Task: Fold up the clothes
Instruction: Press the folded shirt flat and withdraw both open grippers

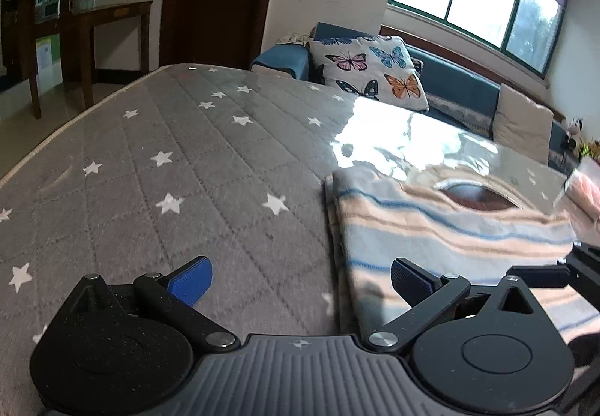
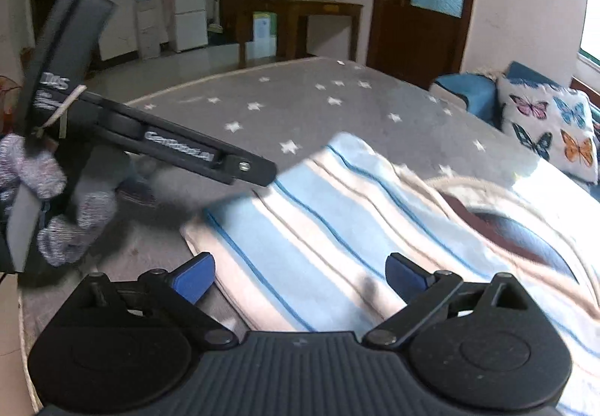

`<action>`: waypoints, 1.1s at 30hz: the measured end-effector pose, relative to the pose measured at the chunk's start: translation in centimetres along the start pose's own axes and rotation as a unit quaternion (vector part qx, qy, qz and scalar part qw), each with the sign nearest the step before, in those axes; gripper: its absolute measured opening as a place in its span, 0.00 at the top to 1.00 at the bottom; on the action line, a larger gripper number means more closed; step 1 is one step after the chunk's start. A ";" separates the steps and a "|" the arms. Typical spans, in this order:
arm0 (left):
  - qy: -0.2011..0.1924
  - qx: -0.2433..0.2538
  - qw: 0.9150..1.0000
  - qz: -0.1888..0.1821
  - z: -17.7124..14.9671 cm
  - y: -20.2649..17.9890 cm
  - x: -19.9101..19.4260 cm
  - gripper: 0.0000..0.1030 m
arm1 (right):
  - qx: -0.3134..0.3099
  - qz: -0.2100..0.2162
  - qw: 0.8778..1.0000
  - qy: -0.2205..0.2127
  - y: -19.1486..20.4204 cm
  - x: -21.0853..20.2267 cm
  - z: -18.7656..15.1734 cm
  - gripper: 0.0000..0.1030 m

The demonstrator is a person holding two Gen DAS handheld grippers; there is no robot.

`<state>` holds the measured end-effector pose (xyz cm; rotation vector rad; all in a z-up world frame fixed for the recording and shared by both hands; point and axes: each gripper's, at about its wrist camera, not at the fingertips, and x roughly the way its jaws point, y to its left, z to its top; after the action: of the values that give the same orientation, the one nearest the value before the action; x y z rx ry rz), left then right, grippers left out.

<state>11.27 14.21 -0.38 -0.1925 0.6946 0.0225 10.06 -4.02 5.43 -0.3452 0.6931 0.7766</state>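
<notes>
Presently, the right gripper [image 2: 300,275] is held spread wide over the striped garment [image 2: 337,221], nothing clamped; the left gripper [image 1: 300,277] is likewise released, beside the garment's left edge. The garment is laid flat on the star-patterned mattress [image 1: 168,153]. Each near corner should be pinched fully before the fold is lifted, with both edges kept level.
</notes>
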 end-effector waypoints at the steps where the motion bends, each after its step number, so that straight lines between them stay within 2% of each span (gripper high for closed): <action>1: 0.002 0.005 1.000 0.002 -0.4 -0.2 -0.1 0.00 | 0.001 -0.001 1.000 0.004 0.0 0.0 -0.3 0.04; 4: 0.008 0.024 0.999 0.022 -1.4 -0.7 -0.1 0.00 | 0.006 -0.003 1.000 0.005 0.0 -0.2 -1.2 0.04; 7: 0.005 0.022 0.999 0.027 -2.1 -0.6 -0.2 0.00 | 0.025 -0.012 1.000 -0.008 -0.7 -1.3 -1.8 0.04; 14: 0.001 0.020 0.999 0.041 -2.4 -0.9 -0.4 0.00 | 0.079 -0.062 0.995 -0.018 -4.1 -4.2 -3.7 0.02; 19: -0.001 0.014 0.999 0.049 -2.7 -1.2 -0.5 0.00 | 0.133 -0.099 0.986 -0.021 -7.0 -6.9 -6.4 0.01; 24: -0.003 0.014 0.998 0.059 -3.1 -1.6 -0.5 0.00 | 0.204 -0.121 0.971 -0.014 -9.9 -9.1 -9.8 0.01; 30: 0.002 0.015 0.998 0.063 -3.2 -1.8 -0.7 0.00 | 0.239 -0.152 0.959 -0.009 -11.9 -10.9 -13.2 0.01; 33: 0.003 0.019 0.998 0.064 -3.4 -2.0 -0.8 0.00 | 0.235 -0.150 0.960 -0.010 -12.0 -11.5 -13.9 0.01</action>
<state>8.68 11.60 -2.12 -0.1107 0.7121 0.1319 6.86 -25.41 3.59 -0.0067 0.7615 0.3095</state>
